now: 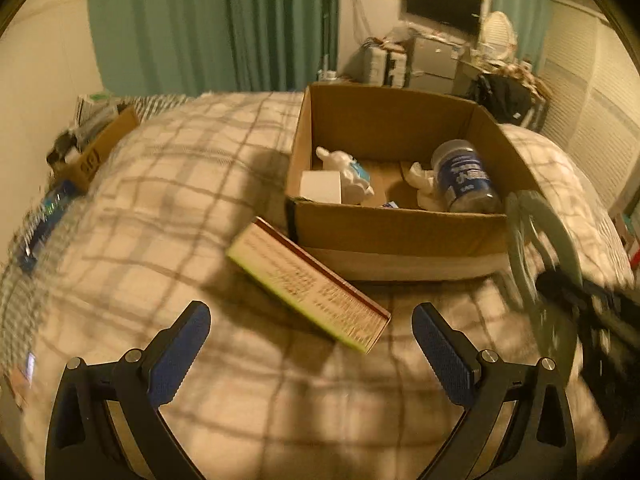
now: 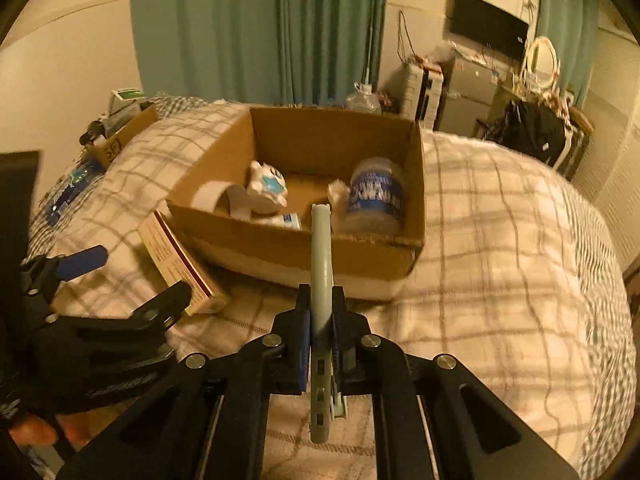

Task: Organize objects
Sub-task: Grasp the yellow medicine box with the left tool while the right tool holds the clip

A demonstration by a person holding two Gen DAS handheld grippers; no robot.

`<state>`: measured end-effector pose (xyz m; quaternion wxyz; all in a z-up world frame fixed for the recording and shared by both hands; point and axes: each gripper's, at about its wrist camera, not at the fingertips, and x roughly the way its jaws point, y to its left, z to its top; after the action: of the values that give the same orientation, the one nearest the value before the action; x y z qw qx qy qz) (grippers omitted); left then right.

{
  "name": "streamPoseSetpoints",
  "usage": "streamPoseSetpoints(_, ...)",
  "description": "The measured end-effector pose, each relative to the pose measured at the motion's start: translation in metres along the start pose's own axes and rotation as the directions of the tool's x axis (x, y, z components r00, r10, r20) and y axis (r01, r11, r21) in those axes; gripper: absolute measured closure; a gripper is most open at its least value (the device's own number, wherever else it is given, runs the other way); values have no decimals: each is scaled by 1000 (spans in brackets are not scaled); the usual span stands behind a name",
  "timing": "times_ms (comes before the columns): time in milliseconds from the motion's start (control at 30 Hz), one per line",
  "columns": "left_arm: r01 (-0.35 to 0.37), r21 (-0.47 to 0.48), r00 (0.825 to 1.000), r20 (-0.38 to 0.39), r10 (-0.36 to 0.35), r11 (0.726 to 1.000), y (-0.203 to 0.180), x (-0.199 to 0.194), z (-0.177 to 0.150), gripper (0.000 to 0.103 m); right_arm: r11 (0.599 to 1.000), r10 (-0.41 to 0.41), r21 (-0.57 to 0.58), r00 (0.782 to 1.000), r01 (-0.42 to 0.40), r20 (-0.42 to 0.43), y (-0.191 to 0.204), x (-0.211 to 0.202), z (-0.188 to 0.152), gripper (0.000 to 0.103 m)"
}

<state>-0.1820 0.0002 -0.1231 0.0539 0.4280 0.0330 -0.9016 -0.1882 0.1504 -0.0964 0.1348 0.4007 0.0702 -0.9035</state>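
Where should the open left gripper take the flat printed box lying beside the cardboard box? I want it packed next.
Probably across the flat printed box at its free near end, from above: it lies flat on the bedcover, far corner against the cardboard box. The left gripper stands open.

Box print motion-blurred — unreadable, jar label too small

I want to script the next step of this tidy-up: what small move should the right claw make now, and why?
Probably carry it forward over the cardboard box and let go there. The right claw is shut on a pale green flat plastic piece, held edge-on just short of the box's near wall, and there is bare floor between the white toy and the jar.
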Motion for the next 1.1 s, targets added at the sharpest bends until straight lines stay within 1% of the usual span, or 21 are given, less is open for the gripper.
streamPoseSetpoints(100,-10,-101,1000,-14,8,995,2,18,1,0,1000,5,21,1000,-5,-7,-4,5,-6,95)
streamPoseSetpoints(133,-10,-144,1000,-30,6,990,5,25,0,0,1000,1,19,1000,-1,-6,-2,5,-8,95)
streamPoseSetpoints(233,-25,-184,999,-47,17,983,5,38,-4,0,1000,-9,17,1000,9,-9,1,7,-10,95)
streamPoseSetpoints(267,-27,-177,999,-48,18,984,4,40,-6,3,1000,-11,24,1000,11,-11,0,9,-11,95)
streamPoseSetpoints(333,-19,-131,998,-66,10,991,-2,45,-9,18,1000,-9,29,1000,9,-16,1,11,-13,95)
streamPoseSetpoints(367,-8,-118,996,-84,-2,993,-3,47,-10,33,1000,-11,29,1000,11,-16,1,11,-14,95)
streamPoseSetpoints(400,17,-113,994,-101,-29,993,-4,48,-13,42,999,-15,29,1000,15,-13,2,10,-15,95)
streamPoseSetpoints(533,43,-111,993,-102,-55,993,2,37,-21,51,999,-28,30,1000,29,-7,3,8,-18,95)
streamPoseSetpoints(600,57,-116,992,-103,-70,992,6,29,-25,57,999,-34,29,999,34,-3,5,6,-19,95)
streamPoseSetpoints(700,81,-113,992,-86,-91,990,11,9,-33,61,999,-38,32,999,38,3,8,1,-20,95)
streamPoseSetpoints(900,127,-103,990,-48,-132,987,13,-22,-41,64,999,-33,38,999,32,23,16,-16,-22,95)
streamPoseSetpoints(1100,140,-92,990,20,-139,986,26,-59,-41,65,997,-20,75,998,15,64,20,-42,-23,95)
